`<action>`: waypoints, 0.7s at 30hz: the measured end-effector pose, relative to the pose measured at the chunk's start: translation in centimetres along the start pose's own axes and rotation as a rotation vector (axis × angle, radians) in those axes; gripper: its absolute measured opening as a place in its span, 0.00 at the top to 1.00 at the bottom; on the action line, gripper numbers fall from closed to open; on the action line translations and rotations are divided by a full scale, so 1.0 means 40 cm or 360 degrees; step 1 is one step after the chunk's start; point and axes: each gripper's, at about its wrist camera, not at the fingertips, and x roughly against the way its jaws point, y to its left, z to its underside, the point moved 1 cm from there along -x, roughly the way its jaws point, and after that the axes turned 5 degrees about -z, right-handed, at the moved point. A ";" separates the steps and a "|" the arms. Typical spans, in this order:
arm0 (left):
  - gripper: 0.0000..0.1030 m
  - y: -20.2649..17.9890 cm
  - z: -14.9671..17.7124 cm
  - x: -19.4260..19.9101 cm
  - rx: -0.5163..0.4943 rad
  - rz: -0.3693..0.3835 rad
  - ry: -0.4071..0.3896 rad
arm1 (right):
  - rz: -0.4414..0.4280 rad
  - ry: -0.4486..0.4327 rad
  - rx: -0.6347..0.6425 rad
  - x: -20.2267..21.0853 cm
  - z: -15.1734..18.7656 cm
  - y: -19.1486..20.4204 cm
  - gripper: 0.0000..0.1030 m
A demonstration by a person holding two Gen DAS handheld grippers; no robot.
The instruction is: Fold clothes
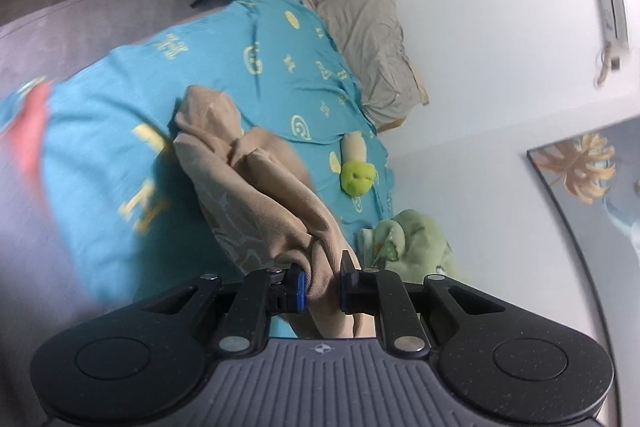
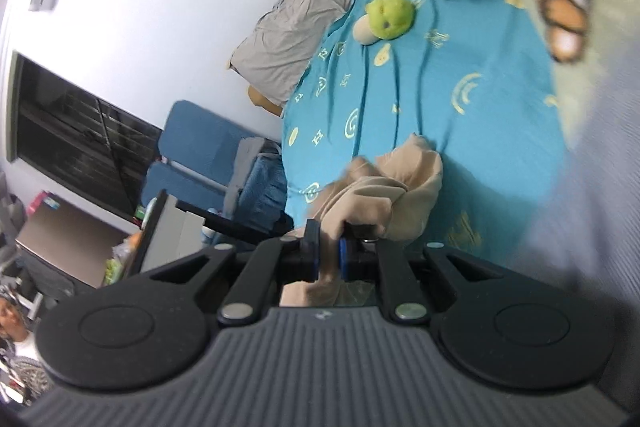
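A beige garment (image 1: 256, 183) hangs bunched above a bed with a turquoise patterned sheet (image 1: 120, 131). My left gripper (image 1: 323, 287) is shut on one end of the garment, cloth pinched between its blue pads. My right gripper (image 2: 329, 259) is shut on another part of the same beige garment (image 2: 396, 195), which bunches just beyond the fingers over the sheet (image 2: 460, 107). Both views are tilted and partly blurred.
A green plush toy (image 1: 356, 175) lies on the sheet, also in the right wrist view (image 2: 388, 13). A grey pillow (image 1: 372, 43) lies at the headboard by the white wall. A pale green blanket (image 1: 416, 243) is heaped near the wall. Blue chairs (image 2: 188, 155) stand beside the bed.
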 end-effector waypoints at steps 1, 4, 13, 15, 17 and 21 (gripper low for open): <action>0.85 0.007 0.013 0.016 0.0031 -0.0008 -0.0002 | 0.0007 -0.0003 -0.0006 0.022 0.012 -0.003 0.88; 0.85 0.009 0.013 0.010 0.0060 -0.0060 0.0007 | 0.0046 0.0016 -0.0014 0.022 0.019 -0.005 0.88; 0.83 -0.002 -0.101 -0.151 0.0206 -0.0215 0.0024 | 0.0162 0.0131 -0.0093 -0.173 -0.071 -0.016 0.88; 0.83 -0.003 -0.141 -0.211 0.0236 -0.0254 0.0027 | 0.0194 0.0163 -0.0102 -0.236 -0.094 -0.021 0.88; 0.82 0.001 -0.181 -0.273 0.0242 -0.0298 0.0032 | 0.0230 0.0198 -0.0110 -0.302 -0.112 -0.027 0.88; 0.82 0.025 -0.252 -0.401 0.0199 -0.0377 0.0055 | 0.0310 0.0276 -0.0133 -0.436 -0.137 -0.056 0.87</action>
